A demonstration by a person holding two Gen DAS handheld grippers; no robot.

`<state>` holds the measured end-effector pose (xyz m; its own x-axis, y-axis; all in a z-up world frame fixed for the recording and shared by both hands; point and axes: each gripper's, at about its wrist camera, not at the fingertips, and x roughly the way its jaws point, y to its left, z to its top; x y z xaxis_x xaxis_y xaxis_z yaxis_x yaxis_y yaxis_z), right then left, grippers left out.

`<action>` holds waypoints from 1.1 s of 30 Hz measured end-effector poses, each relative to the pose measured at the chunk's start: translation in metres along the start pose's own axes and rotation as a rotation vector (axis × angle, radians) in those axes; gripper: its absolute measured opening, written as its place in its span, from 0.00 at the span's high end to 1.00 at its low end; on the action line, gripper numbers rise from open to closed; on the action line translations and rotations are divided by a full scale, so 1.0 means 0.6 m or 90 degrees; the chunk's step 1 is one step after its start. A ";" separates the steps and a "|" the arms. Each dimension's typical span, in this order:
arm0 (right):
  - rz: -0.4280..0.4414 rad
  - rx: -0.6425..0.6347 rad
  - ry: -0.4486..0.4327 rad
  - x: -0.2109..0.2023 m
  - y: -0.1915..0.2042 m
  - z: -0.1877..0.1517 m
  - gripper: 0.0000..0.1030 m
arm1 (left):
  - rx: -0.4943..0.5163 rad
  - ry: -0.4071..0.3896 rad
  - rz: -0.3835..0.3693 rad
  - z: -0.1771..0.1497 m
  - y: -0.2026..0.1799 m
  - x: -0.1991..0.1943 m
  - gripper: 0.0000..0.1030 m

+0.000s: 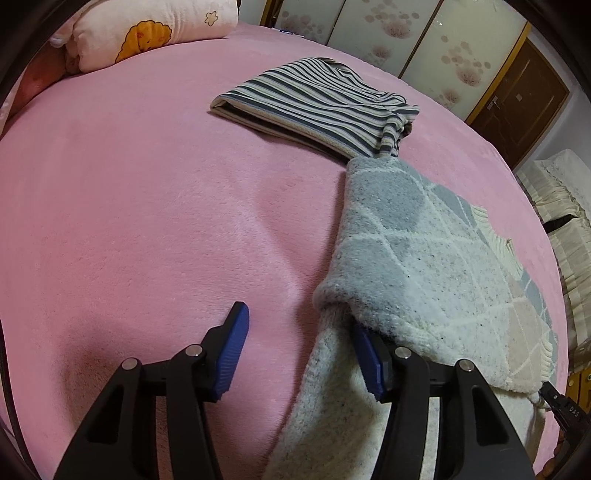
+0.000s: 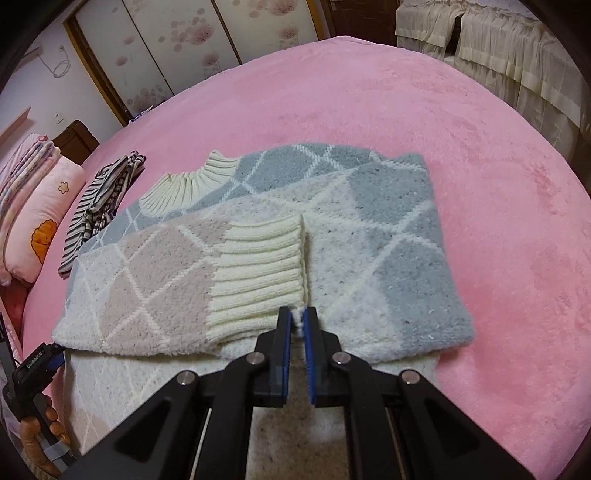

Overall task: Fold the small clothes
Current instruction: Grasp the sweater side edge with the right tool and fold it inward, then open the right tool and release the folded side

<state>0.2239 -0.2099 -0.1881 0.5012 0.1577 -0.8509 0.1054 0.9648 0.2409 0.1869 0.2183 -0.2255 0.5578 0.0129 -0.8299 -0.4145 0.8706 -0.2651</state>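
On the pink bed cover (image 1: 147,221), left wrist view: the left gripper (image 1: 301,354) stands about half open, one blue pad on bare cover, the other pad tucked under the folded edge of the knit sweater (image 1: 424,258). No fabric sits between the pads, so nothing is gripped. The sweater lies toward the bed's right edge, with a folded striped garment (image 1: 314,107) further toward the head of the bed, its corner touching the sweater's far end. A cartoon pillow (image 1: 147,33) sits at the top-left corner. Risk: if this gripper closes where it is, it likely pinches only cover or a single layer, dragging the fold open.

Right wrist view: the right gripper (image 2: 298,321) is clamped nearly fully on a thin bit of sweater edge, right beside the ribbed cuff (image 2: 258,269) of the folded-in sleeve. The sweater (image 2: 388,240) spreads across the middle of the bed; the collar (image 2: 192,184) points toward the striped garment (image 2: 96,206). Risk: the bite looks shallow, so fuzzy knit could slip out on lifting, or the sleeve could slide off the body and undo the fold. Uneven pull between hands would likely skew the crease.
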 end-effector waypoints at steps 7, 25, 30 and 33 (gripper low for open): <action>-0.009 -0.010 0.001 -0.001 0.003 -0.006 0.94 | 0.027 0.016 0.009 0.000 -0.006 0.010 0.44; -0.031 -0.033 -0.023 -0.059 0.005 -0.017 0.92 | 0.114 0.009 0.034 -0.010 -0.041 -0.071 0.29; -0.022 -0.034 -0.035 -0.093 0.006 -0.020 0.92 | 0.122 -0.003 0.019 -0.011 -0.056 -0.112 0.24; -0.011 -0.033 -0.046 -0.116 0.009 -0.021 0.92 | 0.132 -0.018 0.016 -0.012 -0.070 -0.141 0.19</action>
<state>0.1785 -0.2132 -0.1337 0.5610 0.1273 -0.8180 0.0714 0.9770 0.2010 0.1518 0.1774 -0.1474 0.5705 0.0466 -0.8200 -0.2728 0.9524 -0.1357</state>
